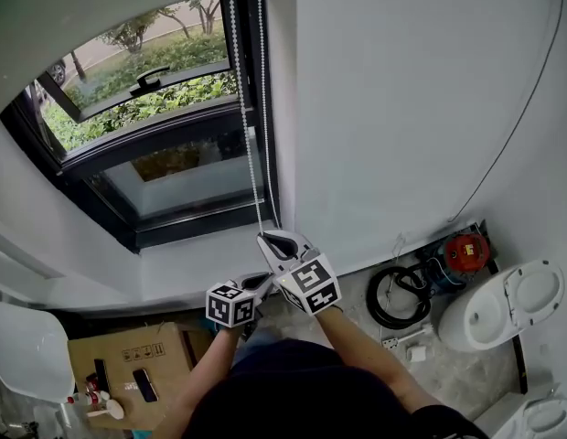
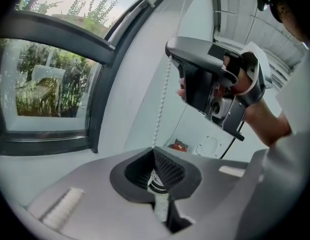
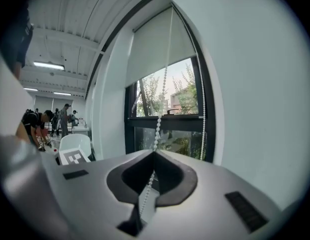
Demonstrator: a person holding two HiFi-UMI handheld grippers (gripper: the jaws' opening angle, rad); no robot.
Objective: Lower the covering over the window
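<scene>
Right gripper [image 3: 155,153] clamped on chain [image 3: 158,124]. Left gripper [image 2: 154,151] clamped just below, apparently on the same strand, set for hand-over-hand pulling. Blind [image 3: 155,44] sits high, covering only the top of window [image 3: 180,99]; most lowering evidently remains.

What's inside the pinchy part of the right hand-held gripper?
The white bead chain is pinched in the right hand-held gripper. The beads squeezed right between its closed jaws are covered.

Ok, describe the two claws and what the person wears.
The left claw and the right claw are grey moulded shells with black ribbed pads. Each carries a white cube of black square markers. The person wears a dark top.
</scene>
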